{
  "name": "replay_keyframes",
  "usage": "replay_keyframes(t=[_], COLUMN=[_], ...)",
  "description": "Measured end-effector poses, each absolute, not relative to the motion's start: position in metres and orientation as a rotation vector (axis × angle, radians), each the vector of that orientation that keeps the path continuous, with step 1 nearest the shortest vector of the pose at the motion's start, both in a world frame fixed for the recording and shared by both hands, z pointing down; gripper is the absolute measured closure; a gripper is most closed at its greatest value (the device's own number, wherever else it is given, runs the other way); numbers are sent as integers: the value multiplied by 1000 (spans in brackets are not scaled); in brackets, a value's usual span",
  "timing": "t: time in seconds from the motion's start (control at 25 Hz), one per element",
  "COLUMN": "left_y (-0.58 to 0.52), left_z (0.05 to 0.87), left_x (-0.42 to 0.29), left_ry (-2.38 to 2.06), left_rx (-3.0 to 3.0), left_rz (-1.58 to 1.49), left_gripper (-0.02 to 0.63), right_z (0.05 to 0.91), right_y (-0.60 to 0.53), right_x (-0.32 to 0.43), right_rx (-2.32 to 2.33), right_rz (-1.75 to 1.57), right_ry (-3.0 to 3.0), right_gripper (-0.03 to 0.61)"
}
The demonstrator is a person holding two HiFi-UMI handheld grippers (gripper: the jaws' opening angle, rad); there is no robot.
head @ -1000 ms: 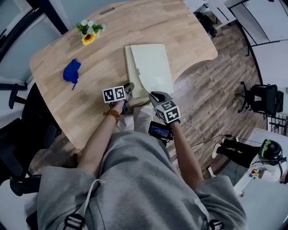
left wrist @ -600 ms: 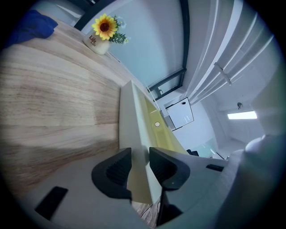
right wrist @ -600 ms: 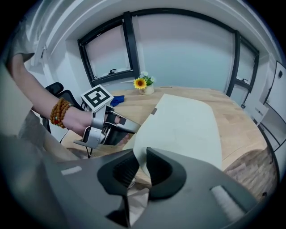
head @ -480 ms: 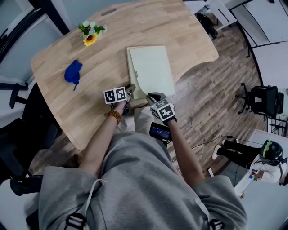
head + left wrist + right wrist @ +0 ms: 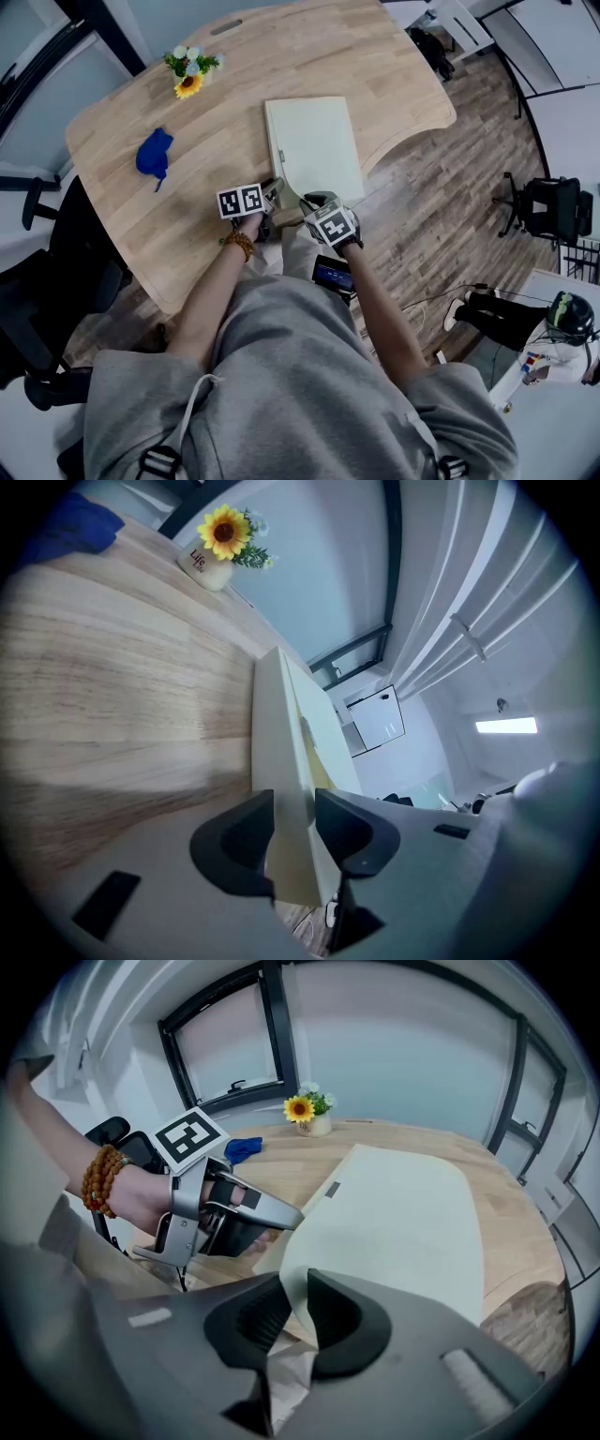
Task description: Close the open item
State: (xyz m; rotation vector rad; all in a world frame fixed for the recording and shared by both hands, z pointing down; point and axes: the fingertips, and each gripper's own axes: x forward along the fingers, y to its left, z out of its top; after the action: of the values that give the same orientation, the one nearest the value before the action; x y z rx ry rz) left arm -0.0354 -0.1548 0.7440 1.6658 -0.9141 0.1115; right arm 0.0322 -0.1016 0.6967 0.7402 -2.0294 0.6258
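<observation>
**Head view.** A wooden table (image 5: pixel 216 84) is seen from above. A pale folder (image 5: pixel 314 141) lies on it near the edge closest to the person, its upper cover raised slightly at the near end. The left gripper (image 5: pixel 275 192) is set against the folder's near left corner, and the right gripper (image 5: pixel 312 202) is just beside it at the same near edge. A blue cloth (image 5: pixel 153 155) lies well apart to the left, and a small pot of sunflowers (image 5: pixel 187 73) stands near the far edge.

**Left gripper view.** The near edge of the folder (image 5: pixel 281 733) is shown standing between the two dark jaws of the left gripper (image 5: pixel 295 832). The jaws have just been opening. A narrow shadowed gap is seen beside the right jaw, so the edge is bracketed rather than pinched. The table surface (image 5: pixel 122 696) runs off to the left, with the sunflowers (image 5: pixel 223 534) and the blue cloth (image 5: pixel 80 527) at its far side.

**Right gripper view.** The jaws of the right gripper (image 5: pixel 298 1312) are drawn nearly together on the near corner of the upper cover, which is clamped between them and curls upward from the rest of the folder (image 5: pixel 403 1222). To the left, the left gripper (image 5: pixel 281 1215) is seen with its tip at the folder's edge, held by a hand (image 5: pixel 141 1194) wearing a bead bracelet.
</observation>
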Motion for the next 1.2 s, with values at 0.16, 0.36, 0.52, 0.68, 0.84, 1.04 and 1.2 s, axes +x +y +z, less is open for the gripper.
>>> replay_keyframes(t=[0.16, 0.36, 0.52, 0.68, 0.84, 1.04, 1.2], left_y=[-154, -155, -154, -159, -196, -236, -239], left_z=[745, 746, 747, 737, 721, 726, 737], left_x=[-35, -36, -35, -36, -58, -59, -53], left_ry=[-906, -896, -892, -859, -945, -1049, -1072], left_rx=[1662, 1654, 1646, 1677, 1656, 1654, 1618], left_rz=[107, 96, 88, 42, -78, 96, 218], left_gripper=[472, 472, 471, 472, 454, 442, 444], right_z=[702, 707, 705, 709, 713, 711, 715], right_y=[-102, -102, -105, -104, -103, -101, -100], right_x=[29, 23, 20, 19, 18, 16, 15], right_rx=[729, 702, 703, 701, 695, 673, 650], right_rz=[634, 632, 637, 633, 621, 631, 624], right_ry=[-2014, -1983, -1984, -1984, -1983, -1975, -1978], right_gripper=[520, 520, 516, 514, 509, 508, 502])
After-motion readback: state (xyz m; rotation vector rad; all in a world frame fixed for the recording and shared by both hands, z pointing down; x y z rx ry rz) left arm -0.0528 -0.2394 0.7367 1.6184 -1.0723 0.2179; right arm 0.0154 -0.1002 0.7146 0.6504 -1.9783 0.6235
